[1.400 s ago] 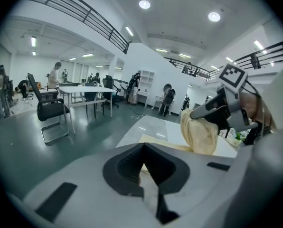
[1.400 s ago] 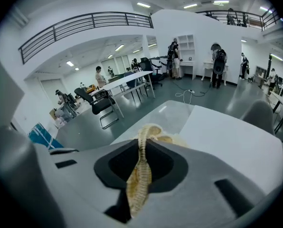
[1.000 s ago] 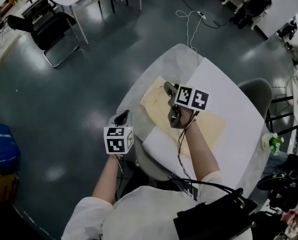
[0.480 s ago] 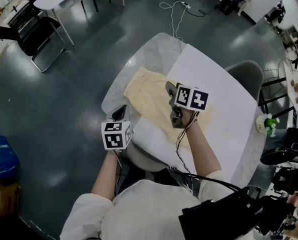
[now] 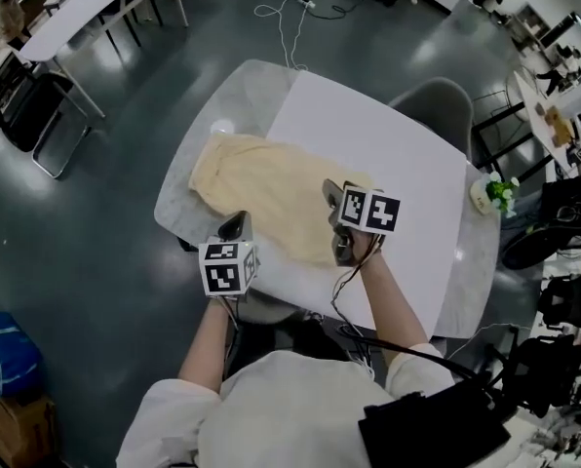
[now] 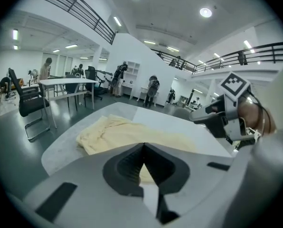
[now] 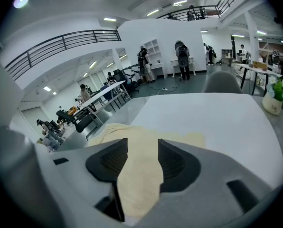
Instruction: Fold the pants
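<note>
The pants [image 5: 256, 185] lie flat on the table [image 5: 240, 84], pale yellow. In the head view they run from a bunched end at 10 o'clock towards 4 o'clock. About half rests on bare marbled top and the rest on a white sheet [image 5: 373, 139]. We cannot see their near end, which is covered by the right gripper [image 7: 142, 145] and its marker cube. That gripper hangs above the cloth at the 4 o'clock end. Its jaws stand apart with nothing gripped, and only the fabric below shows through the gap. The left gripper [image 6: 142, 145] sits at 7 o'clock from the pants, over the table's near edge. It is clenched tip to tip and empty, with a sliver of cloth visible beyond the jaws. We cannot make out which end is the waistband or where the legs divide. At 3 o'clock, well apart, a small potted plant [image 5: 491, 193] stands near the table's rim.
</note>
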`<state>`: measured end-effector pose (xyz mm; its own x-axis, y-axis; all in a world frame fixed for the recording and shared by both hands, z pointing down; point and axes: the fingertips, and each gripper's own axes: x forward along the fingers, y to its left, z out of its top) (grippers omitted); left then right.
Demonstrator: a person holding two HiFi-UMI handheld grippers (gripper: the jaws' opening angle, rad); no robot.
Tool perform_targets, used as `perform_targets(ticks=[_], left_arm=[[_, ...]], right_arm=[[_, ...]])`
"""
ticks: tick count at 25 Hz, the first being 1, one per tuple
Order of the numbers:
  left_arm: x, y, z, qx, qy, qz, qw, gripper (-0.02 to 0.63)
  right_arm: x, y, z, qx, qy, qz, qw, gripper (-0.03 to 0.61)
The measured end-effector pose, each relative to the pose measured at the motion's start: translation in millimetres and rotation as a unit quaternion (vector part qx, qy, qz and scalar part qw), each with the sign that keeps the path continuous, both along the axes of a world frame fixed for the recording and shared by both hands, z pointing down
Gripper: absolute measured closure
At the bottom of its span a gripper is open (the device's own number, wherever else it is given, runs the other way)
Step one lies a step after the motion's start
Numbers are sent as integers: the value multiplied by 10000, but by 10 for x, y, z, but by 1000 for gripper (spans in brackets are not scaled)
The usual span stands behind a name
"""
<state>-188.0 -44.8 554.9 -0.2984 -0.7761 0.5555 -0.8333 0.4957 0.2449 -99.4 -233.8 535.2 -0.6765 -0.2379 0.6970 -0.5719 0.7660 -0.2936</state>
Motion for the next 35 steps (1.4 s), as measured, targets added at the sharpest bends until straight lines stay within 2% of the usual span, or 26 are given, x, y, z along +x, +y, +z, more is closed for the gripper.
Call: perform_targets(ticks=[6, 11, 20, 29, 35], left_arm=[[547, -381, 155, -133, 43, 386, 9992, 609], [737, -575, 346, -255, 56, 391, 9989, 609], [824, -582, 770, -548, 191, 180, 9982, 609], [756, -571, 845, -556, 240, 58, 9981, 609], [673, -530, 902, -585, 326, -52, 9977, 609]], right_arm=[[881, -292, 297, -84, 269, 477, 9985, 385], [1202, -464, 624, -265, 429, 589, 9970, 385], [1214, -551, 1171, -544, 586, 462, 9957, 385], [1166, -605, 1493, -589, 895, 401, 9934, 387], [1152, -604, 1566, -368, 1230, 398, 9909, 411]])
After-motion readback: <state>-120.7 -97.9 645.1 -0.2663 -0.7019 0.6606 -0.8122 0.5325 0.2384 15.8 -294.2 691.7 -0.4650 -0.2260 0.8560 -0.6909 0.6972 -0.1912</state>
